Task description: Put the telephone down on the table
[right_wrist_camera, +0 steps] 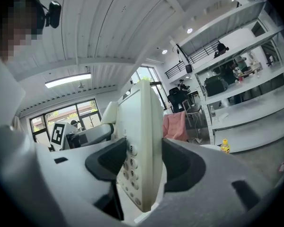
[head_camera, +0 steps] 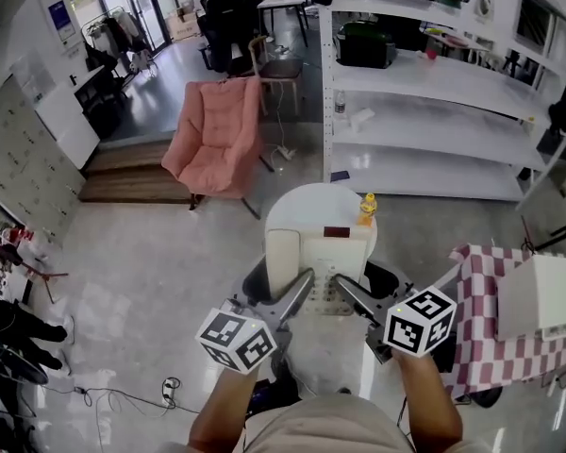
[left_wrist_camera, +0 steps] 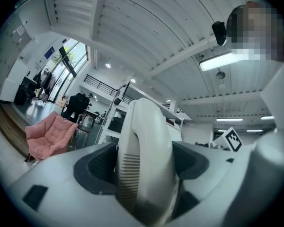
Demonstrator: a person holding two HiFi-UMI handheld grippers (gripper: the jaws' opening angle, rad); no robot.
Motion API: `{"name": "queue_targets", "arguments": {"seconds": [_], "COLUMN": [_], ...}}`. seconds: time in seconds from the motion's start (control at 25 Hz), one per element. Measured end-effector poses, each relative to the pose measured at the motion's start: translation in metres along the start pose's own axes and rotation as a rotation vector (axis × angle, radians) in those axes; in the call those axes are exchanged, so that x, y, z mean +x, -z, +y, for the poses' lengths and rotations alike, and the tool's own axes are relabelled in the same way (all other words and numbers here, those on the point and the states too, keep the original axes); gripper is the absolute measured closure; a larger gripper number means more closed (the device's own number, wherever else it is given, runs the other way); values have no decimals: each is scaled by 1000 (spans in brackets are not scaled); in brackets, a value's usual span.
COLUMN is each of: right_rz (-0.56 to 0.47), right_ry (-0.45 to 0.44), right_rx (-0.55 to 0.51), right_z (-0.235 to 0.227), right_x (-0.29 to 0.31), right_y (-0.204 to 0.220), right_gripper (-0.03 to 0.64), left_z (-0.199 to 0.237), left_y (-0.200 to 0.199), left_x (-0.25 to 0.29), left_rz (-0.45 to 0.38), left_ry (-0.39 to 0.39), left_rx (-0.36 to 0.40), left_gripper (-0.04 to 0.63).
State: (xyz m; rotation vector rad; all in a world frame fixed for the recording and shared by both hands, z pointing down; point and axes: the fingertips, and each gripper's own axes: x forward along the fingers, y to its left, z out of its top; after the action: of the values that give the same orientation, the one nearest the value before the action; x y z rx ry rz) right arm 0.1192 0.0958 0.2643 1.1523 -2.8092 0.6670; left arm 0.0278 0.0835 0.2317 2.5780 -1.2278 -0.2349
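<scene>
We hold the telephone (head_camera: pixel 325 258) with both tools so its two parts stay together. Our left gripper (head_camera: pixel 297 298) is clamped on the handset (left_wrist_camera: pixel 146 160), and our right gripper (head_camera: pixel 349 298) grips the keypad base (right_wrist_camera: pixel 139 160) edgewise (buttons facing left). The phone sits just ahead of both grippers, seemingly above the round table (head_camera: pixel 297 206) and not yet down.

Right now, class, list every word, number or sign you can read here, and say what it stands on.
"3": top key of the telephone keypad, right gripper view.
Lower keypad keys: too blurred to read.
Marker cube: black squares only, no letters.
Blue wall sign: too small to read.
</scene>
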Motion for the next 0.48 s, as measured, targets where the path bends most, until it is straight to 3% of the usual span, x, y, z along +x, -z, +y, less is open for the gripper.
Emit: {"name": "queue_targets", "arguments": {"seconds": [0.48], "right_rz": [-30], "right_ry": [125], "right_rx": [32], "right_z": [-25], "right_x": [89], "right_y": [-33], "right_gripper": [397], "left_z": [89], "left_y": [-32], "left_x": [52], "left_rz": [47], "left_ry": [124], "left_rx": [-16], "left_gripper": [250]}}
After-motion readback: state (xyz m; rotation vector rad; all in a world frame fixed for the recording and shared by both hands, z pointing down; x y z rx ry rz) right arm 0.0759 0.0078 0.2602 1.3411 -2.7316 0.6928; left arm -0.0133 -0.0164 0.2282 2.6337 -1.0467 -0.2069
